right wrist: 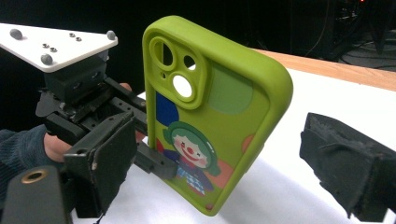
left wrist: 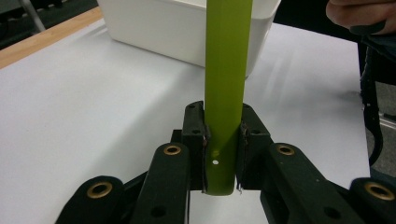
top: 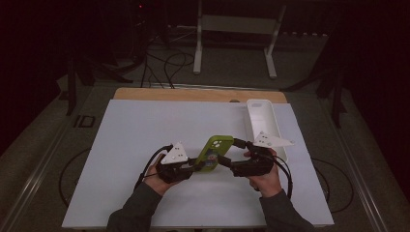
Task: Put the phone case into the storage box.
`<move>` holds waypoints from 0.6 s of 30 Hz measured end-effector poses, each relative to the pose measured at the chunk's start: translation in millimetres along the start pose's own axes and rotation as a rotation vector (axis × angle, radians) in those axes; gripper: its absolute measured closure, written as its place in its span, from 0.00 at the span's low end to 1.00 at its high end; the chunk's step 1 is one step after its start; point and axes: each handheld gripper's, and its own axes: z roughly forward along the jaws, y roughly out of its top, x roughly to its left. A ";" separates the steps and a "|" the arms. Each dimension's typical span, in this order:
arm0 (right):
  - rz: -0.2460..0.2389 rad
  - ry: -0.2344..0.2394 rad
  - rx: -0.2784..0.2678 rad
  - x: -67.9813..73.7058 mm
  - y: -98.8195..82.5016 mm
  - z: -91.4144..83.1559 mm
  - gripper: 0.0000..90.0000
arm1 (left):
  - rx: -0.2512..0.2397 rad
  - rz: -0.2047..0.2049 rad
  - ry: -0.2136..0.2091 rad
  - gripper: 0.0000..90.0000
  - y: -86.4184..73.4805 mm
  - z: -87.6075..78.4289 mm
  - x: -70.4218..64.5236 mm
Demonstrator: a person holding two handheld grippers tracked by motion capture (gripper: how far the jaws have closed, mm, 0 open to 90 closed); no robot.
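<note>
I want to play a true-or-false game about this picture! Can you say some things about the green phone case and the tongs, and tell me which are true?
1. The left tongs pinch the green phone case by its edge. True.
2. The right tongs squeeze the case tight. False: their pads stand apart on either side of it, not pressing.
3. A clown is drawn on the case. True.
4. The white bin is full of toys. False: it looks empty.
5. The case lies flat on the table. False: it is held up above it.
</note>
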 end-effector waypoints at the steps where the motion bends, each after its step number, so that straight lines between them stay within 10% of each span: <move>1: 0.002 -0.004 0.000 0.1 0.1 0.0 0.11 | -0.001 -0.002 0.004 0.86 0.1 -0.1 0.0; 18: 0.030 -0.047 -0.013 -0.1 0.5 -0.5 0.10 | -0.016 -0.023 0.065 0.86 1.5 -0.8 -0.3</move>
